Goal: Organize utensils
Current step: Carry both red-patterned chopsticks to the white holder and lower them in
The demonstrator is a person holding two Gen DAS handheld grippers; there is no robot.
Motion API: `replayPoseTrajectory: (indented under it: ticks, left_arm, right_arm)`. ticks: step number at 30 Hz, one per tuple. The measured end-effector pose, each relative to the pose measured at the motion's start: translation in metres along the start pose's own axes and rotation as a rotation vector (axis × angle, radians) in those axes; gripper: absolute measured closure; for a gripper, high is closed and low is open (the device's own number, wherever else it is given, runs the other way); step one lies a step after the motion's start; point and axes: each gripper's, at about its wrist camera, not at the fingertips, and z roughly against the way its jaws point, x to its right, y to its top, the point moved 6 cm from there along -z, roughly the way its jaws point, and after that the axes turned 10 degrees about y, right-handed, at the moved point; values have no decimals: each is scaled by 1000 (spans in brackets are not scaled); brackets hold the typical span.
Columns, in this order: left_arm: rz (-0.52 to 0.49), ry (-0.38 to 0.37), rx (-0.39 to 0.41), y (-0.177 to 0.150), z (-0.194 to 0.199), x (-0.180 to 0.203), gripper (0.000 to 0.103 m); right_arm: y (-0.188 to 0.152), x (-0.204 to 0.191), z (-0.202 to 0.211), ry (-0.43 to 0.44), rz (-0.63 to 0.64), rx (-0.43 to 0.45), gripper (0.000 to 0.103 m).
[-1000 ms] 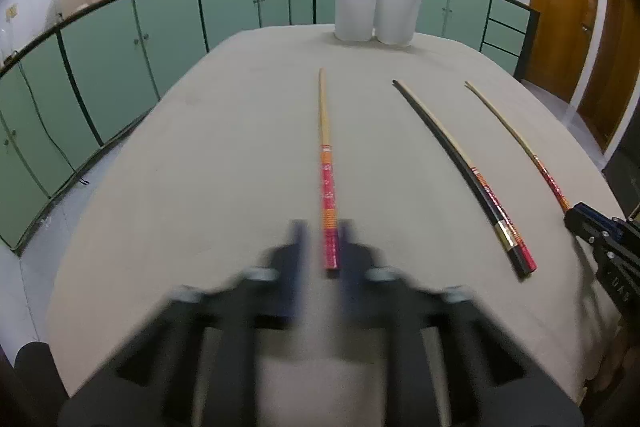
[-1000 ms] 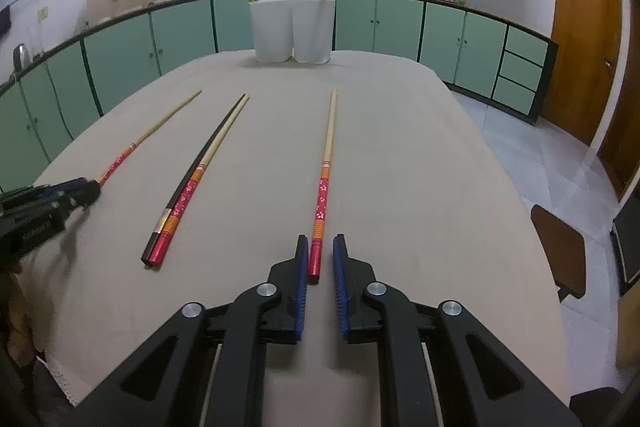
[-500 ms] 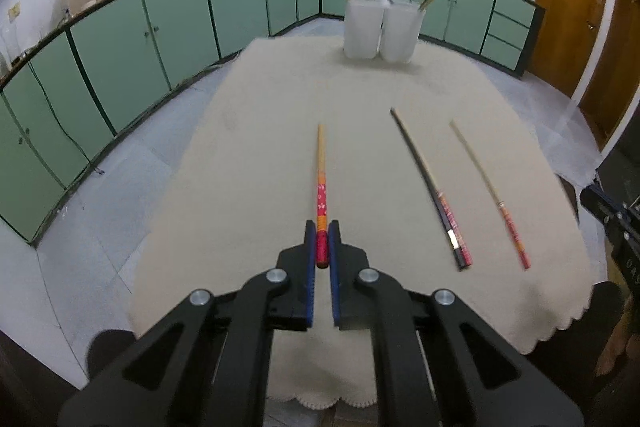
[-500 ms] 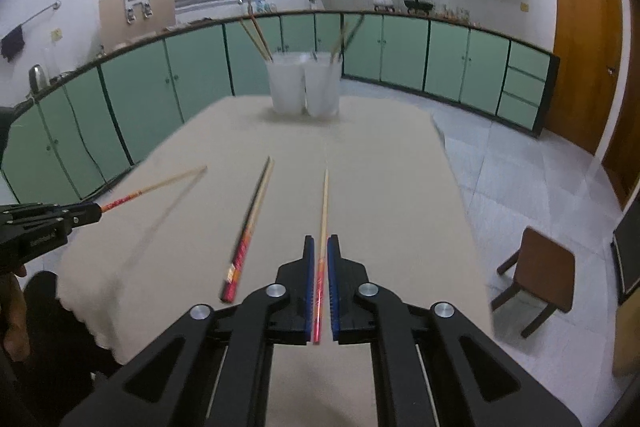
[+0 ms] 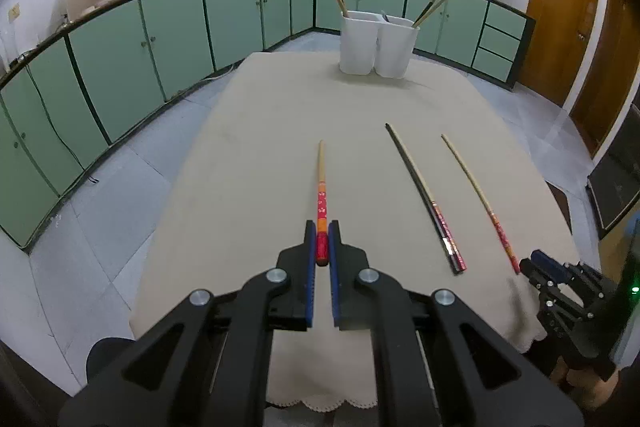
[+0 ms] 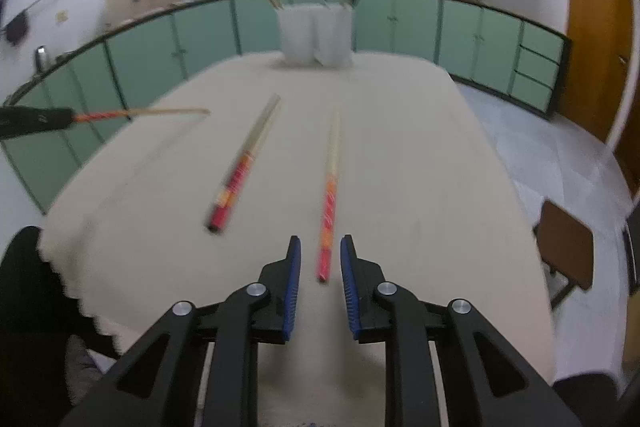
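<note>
Up close in the left wrist view, the left tongs (image 5: 322, 247) are closed on the red end of a chopstick (image 5: 321, 195), which points straight ahead over the desk (image 5: 248, 155), its pale wooden tip aimed toward the far end. In the right wrist view, that same chopstick (image 6: 136, 114) juts out level from the left tongs at the left edge of the frame, raised above the cloth with its shadow on the cloth below.

The right tongs (image 6: 320, 259) are open, jaws spread apart, with a second red-handled chopstick (image 6: 330, 195) lying flat on the desk between and just ahead of them; neither jaw touches it. In the left wrist view, this chopstick (image 5: 480, 199) lies at the right side of the desk with the right tongs (image 5: 536, 263) just behind its red end.

Between the two lies a pair of chopsticks (image 5: 424, 195) side by side, one dark and one pale with a red handle, resting on the cloth.

At the far end of the desk stand two white holders (image 5: 378, 43) touching each other, each with chopsticks leaning out of the top. The right wrist view is motion-blurred, so fine detail there is soft.
</note>
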Motion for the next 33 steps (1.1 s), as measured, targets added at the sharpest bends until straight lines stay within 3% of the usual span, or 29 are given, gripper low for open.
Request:
replayPoseTrajectory:
  ticks: [5, 9, 11, 17, 27, 33]
  left_arm:
    - [16, -43, 48, -10, -9, 0, 98]
    - [15, -51, 15, -28, -21, 0, 98]
    - [15, -47, 14, -28, -20, 0, 98]
    - [10, -33, 52, -2, 6, -3, 98]
    - [-48, -59, 60, 62, 42, 4, 98]
    - [-109, -123, 1, 91, 39, 13, 98]
  right_arm:
    - [-6, 4, -11, 0, -3, -30, 81]
    - [-11, -4, -10, -15, 41, -26, 80]
    - [-12, -5, -10, -12, 44, -30, 97]
    - [5, -5, 5, 11, 19, -9, 97]
    - [110, -16, 80, 37, 65, 122, 97]
    - [180, -23, 79, 82, 132, 52, 97]
